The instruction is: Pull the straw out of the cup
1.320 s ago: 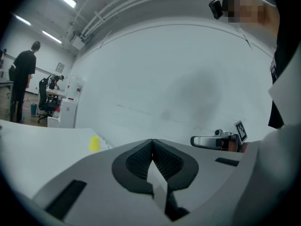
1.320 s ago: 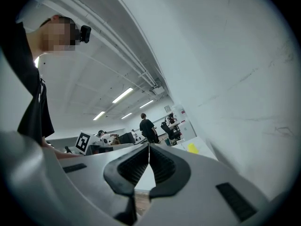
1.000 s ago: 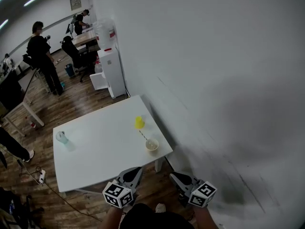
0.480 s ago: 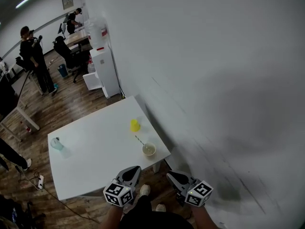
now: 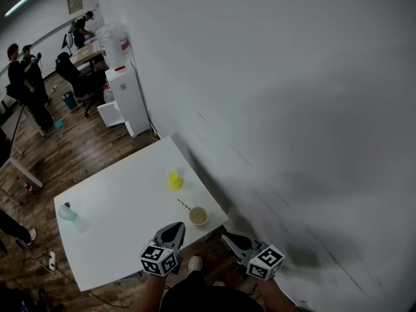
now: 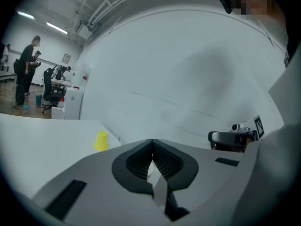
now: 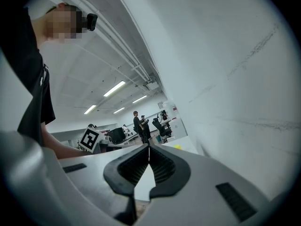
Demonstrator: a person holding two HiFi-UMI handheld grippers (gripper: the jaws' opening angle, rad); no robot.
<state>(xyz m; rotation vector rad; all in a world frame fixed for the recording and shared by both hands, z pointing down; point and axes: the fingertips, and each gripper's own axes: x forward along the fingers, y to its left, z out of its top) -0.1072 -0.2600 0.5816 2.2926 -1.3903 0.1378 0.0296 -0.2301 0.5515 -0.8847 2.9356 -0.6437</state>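
Stands just short of the white bench [image 5: 117,229], holding the left claw [image 5: 173,227] and the right claw [image 5: 226,238] low at the bottom centre of the frame, noses aimed forward, apparently because no reach has begun. Shows both clenched in their own views: ribbed black pads meeting at the tips, nothing pinched between, only a sliver of gap lower down. Finds the cup [image 5: 198,216] just right of centre, near the bench's close right corner: a small pale round tub, open-topped, probably paper or thin plastic. Finds the straw [image 5: 183,205] leaning out over its rim toward the upper left, thin and stiff-looking, too small to tell colour or banding. Seems placed near that edge for an easy reach from this side. Calls, most likely, for one claw to steady the light cup while the other pinches the straw, since so slight a cup could lift along with it. Leaves a small yellow tapered cup [image 5: 175,181] just above, and a clear cup [image 5: 67,211] far over at the left edge, well apart. Smooth matte top throughout; plain pale wall [image 5: 292,109] filling the right of the frame.
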